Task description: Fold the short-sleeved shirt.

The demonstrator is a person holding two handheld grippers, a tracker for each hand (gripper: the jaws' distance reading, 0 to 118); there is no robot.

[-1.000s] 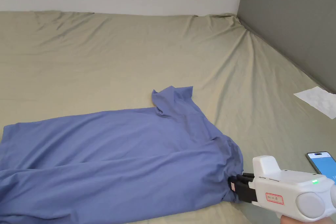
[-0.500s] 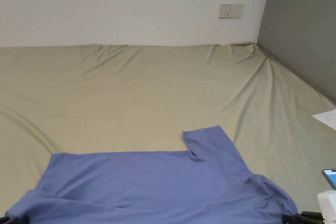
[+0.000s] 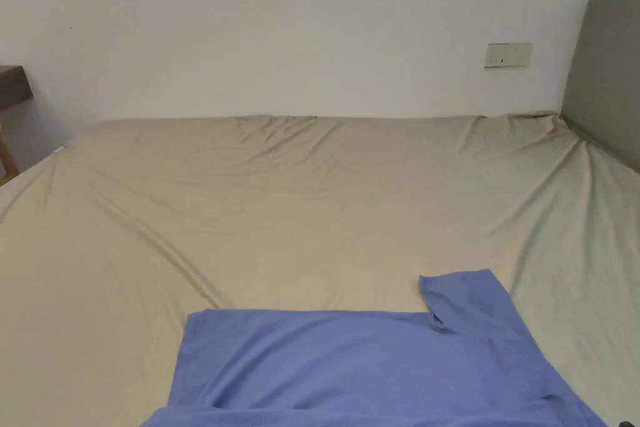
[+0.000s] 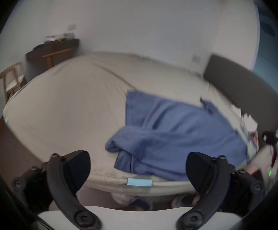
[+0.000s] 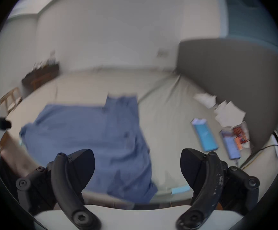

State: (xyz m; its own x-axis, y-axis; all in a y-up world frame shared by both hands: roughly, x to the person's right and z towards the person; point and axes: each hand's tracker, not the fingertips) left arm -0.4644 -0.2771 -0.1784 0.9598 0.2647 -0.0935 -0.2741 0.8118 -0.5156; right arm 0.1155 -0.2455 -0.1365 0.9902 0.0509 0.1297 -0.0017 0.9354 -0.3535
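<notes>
A blue short-sleeved shirt (image 3: 375, 366) lies spread on the olive bed sheet (image 3: 300, 209) at the bottom of the frame, one sleeve (image 3: 465, 297) pointing toward the wall (its lower part is cut off). A grey headboard (image 3: 603, 65) stands at right, beside a wall socket plate (image 3: 507, 54).

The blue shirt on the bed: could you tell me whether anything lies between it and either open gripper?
Nothing visible does. The left gripper and right gripper both hang open near the bed's near edge, with the blue shirt straight ahead. The phones lie off to the side.
</notes>
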